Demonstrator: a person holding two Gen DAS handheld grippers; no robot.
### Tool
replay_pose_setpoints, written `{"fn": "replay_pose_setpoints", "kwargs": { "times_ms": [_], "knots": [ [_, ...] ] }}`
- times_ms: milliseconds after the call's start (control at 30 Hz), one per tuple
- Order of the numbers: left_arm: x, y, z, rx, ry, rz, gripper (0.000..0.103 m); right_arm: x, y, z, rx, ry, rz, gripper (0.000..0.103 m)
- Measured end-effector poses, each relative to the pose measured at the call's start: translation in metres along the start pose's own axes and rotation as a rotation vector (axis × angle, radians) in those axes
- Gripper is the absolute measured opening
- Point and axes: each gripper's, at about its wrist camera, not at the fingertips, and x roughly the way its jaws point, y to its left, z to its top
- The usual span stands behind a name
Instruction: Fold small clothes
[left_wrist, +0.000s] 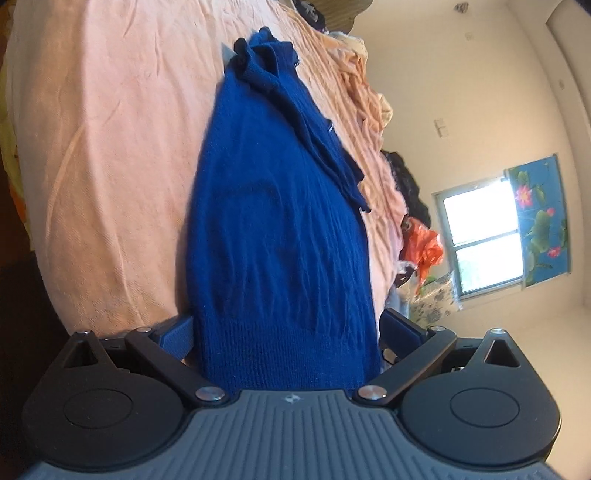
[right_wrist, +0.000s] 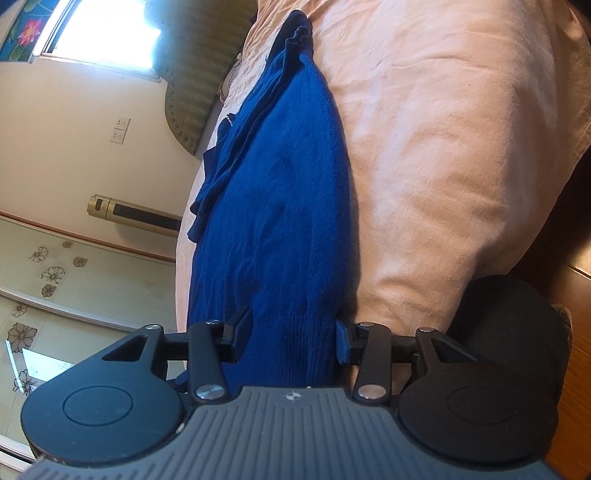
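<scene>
A blue knitted sweater (left_wrist: 277, 221) lies lengthwise on a peach bed sheet (left_wrist: 110, 147), its sleeves folded in along one side and its neck end far from me. Its ribbed hem runs between the fingers of my left gripper (left_wrist: 286, 328), which stand wide apart on either side of it, so that gripper is open. In the right wrist view the same sweater (right_wrist: 280, 203) stretches away over the sheet (right_wrist: 443, 147). My right gripper (right_wrist: 290, 338) has its fingers drawn in against the bunched hem and is shut on it. Both views are rolled sideways.
Crumpled orange and dark clothes (left_wrist: 421, 251) are heaped at the bed's far side near a window (left_wrist: 484, 240). A green padded headboard (right_wrist: 192, 74) and a gold tower appliance (right_wrist: 136, 214) stand by the wall. The bed edge drops to a wooden floor (right_wrist: 576, 332).
</scene>
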Motion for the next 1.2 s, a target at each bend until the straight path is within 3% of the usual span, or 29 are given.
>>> {"fn": "replay_pose_setpoints", "kwargs": {
  "times_ms": [167, 300, 333, 400, 433, 500, 567, 600, 733, 900, 1067, 1200],
  "knots": [
    [-0.001, -0.005, 0.002, 0.023, 0.038, 0.019, 0.102, 0.002, -0.003, 0.004, 0.006, 0.006, 0.011, 0.051],
    [0.008, -0.014, -0.005, 0.088, 0.068, 0.067, 0.088, 0.004, 0.001, 0.001, -0.023, 0.014, -0.002, 0.049],
    [0.010, -0.016, -0.006, 0.103, 0.078, 0.090, 0.079, 0.005, 0.005, 0.001, -0.051, 0.021, -0.028, 0.041],
    [0.010, -0.021, -0.006, 0.142, 0.090, 0.136, 0.071, 0.005, 0.011, 0.001, -0.099, 0.036, -0.079, 0.030],
    [0.010, -0.023, -0.006, 0.158, 0.097, 0.150, 0.066, 0.006, 0.014, 0.000, -0.125, 0.039, -0.111, 0.016],
    [0.011, -0.026, -0.006, 0.198, 0.107, 0.193, 0.048, 0.007, 0.016, -0.001, -0.156, 0.043, -0.140, 0.010],
    [0.014, -0.027, -0.007, 0.228, 0.117, 0.235, 0.016, 0.006, 0.018, -0.001, -0.170, 0.043, -0.134, 0.008],
    [0.017, -0.027, -0.007, 0.235, 0.130, 0.251, 0.012, 0.005, 0.019, -0.001, -0.178, 0.042, -0.131, 0.008],
    [0.012, -0.032, -0.005, 0.264, 0.116, 0.224, 0.008, -0.002, 0.025, -0.001, -0.183, 0.025, -0.094, 0.008],
    [-0.012, -0.052, 0.019, 0.279, 0.036, 0.102, 0.007, -0.020, 0.039, 0.017, -0.144, -0.064, 0.050, 0.008],
    [-0.012, -0.079, 0.075, 0.284, -0.063, -0.002, 0.007, -0.015, 0.064, 0.073, -0.146, -0.172, 0.161, 0.008],
    [0.013, -0.095, 0.133, 0.302, -0.117, -0.030, 0.007, 0.012, 0.074, 0.137, -0.118, -0.244, 0.188, 0.008]
  ]
}}
